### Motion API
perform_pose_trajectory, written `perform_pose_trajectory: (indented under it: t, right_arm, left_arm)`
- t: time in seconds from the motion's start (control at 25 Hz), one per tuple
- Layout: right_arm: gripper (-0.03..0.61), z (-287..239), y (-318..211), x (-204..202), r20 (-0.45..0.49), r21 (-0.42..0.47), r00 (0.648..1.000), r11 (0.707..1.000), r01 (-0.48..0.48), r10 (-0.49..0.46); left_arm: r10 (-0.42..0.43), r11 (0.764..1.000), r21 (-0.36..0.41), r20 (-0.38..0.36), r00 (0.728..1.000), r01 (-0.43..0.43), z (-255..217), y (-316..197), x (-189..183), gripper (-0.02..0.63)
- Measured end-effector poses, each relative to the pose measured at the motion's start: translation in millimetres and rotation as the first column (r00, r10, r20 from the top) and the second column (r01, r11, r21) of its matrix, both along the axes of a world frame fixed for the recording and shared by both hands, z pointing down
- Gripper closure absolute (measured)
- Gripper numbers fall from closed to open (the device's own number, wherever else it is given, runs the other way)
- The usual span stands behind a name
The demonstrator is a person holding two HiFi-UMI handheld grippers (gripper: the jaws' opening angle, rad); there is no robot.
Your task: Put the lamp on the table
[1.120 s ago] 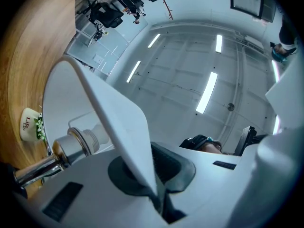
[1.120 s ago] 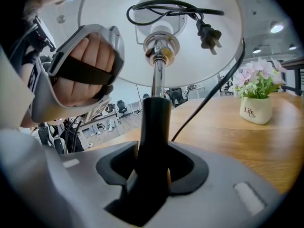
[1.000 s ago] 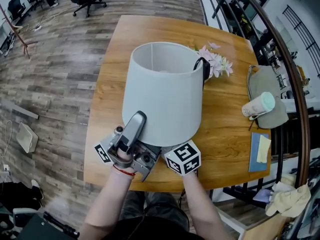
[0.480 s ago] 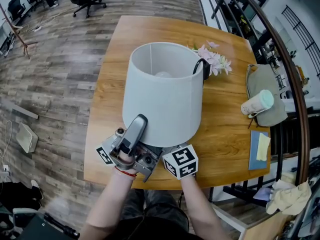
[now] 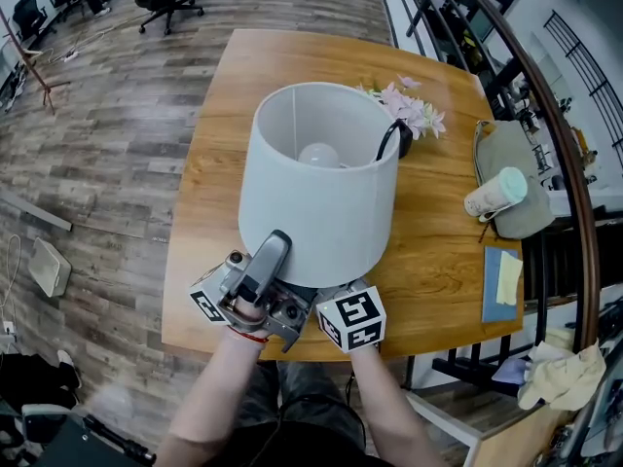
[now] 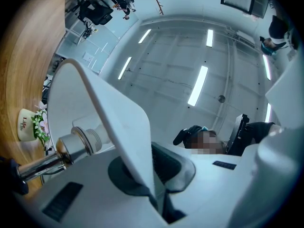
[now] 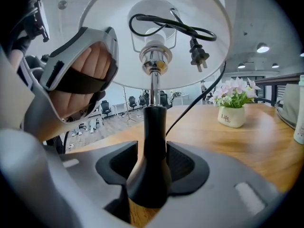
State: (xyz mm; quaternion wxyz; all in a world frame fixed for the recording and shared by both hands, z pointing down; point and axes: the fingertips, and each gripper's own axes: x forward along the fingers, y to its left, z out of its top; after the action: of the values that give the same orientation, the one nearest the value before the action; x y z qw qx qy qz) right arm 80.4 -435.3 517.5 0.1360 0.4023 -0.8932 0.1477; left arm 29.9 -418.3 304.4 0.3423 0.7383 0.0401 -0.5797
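Observation:
The lamp has a wide white shade [image 5: 316, 197] with its bulb [image 5: 321, 154] showing inside, and it is held over the near half of the wooden table [image 5: 438, 261]. My left gripper [image 5: 255, 278] is at the shade's lower left; in the left gripper view it [image 6: 147, 175] is shut on the shade's rim [image 6: 118, 122]. My right gripper [image 5: 341, 305] sits under the shade's near edge, jaws hidden there. In the right gripper view it [image 7: 152, 163] is shut on the lamp's black stem [image 7: 153, 137]. The black cord and plug [image 7: 197, 51] lie coiled inside the shade.
A small white pot of pink flowers [image 5: 407, 115] stands just behind the lamp. A grey bag [image 5: 521, 154], a capped cup [image 5: 496, 193] and a blue notebook [image 5: 501, 285] lie at the table's right edge, beside a railing [image 5: 569, 183]. Wooden floor lies to the left.
The shade has tipped slightly, so the bulb now shows inside it. Both grippers have kept their hold and shifted only a little.

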Motion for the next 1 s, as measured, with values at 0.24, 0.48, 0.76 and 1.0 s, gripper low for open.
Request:
perform_pose_trajectory:
  t: [0.24, 0.48, 0.76, 1.0]
  right_arm:
    - [0.383, -4, 7, 4, -0.002, 0.022, 0.999, 0.999, -0.049, 0.049]
    - [0.411, -14, 21, 8, 0.005, 0.04, 0.996, 0.995, -0.089, 0.089]
    - [0.571, -24, 37, 17, -0.016, 0.078, 0.991, 0.988, -0.131, 0.133]
    - [0.571, -26, 53, 20, -0.016, 0.079, 0.988, 0.986, -0.149, 0.151]
  left_arm:
    - [-0.01, 0.999, 0.053, 0.004, 1.0, 0.01, 11, 16, 0, 0.615]
    - [-0.029, 0.995, 0.094, 0.011, 1.0, 0.028, 7, 27, 3, 0.615]
    - [-0.02, 0.991, 0.132, 0.036, 0.999, 0.015, 18, 42, 10, 0.615]
    - [-0.02, 0.987, 0.158, 0.055, 0.998, 0.011, 22, 54, 13, 0.615]
